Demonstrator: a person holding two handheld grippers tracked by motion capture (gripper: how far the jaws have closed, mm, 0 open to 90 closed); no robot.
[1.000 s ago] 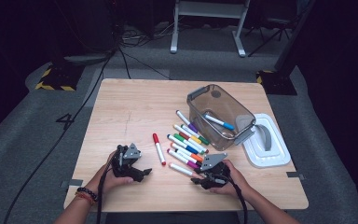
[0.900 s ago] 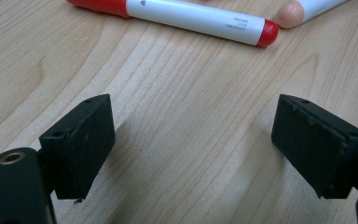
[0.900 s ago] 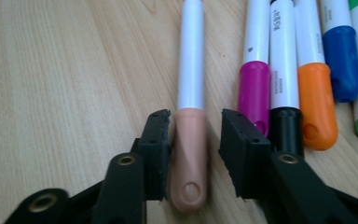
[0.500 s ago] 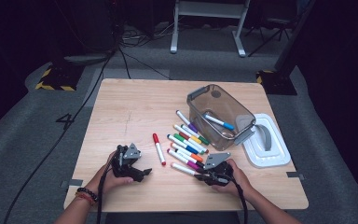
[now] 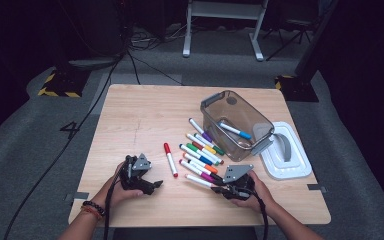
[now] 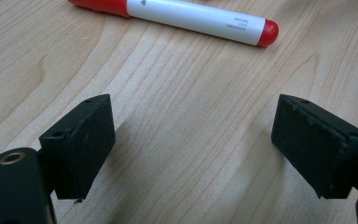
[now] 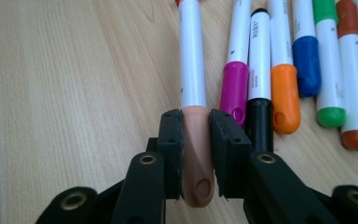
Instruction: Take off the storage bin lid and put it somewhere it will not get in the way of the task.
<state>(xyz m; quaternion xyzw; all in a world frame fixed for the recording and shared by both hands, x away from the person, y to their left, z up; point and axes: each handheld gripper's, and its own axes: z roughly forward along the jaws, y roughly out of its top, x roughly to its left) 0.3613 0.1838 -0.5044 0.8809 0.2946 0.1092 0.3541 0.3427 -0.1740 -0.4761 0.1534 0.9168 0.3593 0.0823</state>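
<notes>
Since a second ago the right gripper has closed its jaws: they have just been coming together and now pinch the peach-coloured cap of a white marker, the cap sitting squarely between the two black pads with its rounded end poking back past them. In the high view this gripper rests at the near right of the wooden table, and the pinched marker lies flat on the wood, its body running away from the jaws toward the left. Just beside it lies a loose row of other markers, nearly parallel; through the right gripper view the nearest are the magenta-capped one, then the black-and-orange one, close enough that the right jaw almost brushes the magenta cap. Beyond the row stands a clear bin with a blue-capped marker inside, and its white lid lies to the right of it. The left gripper has kept its place near the table's front left; its jaws stand apart over bare wood with nothing between them. A red marker lies crosswise ahead of those jaws, apart from them, alone between the two hands.
</notes>
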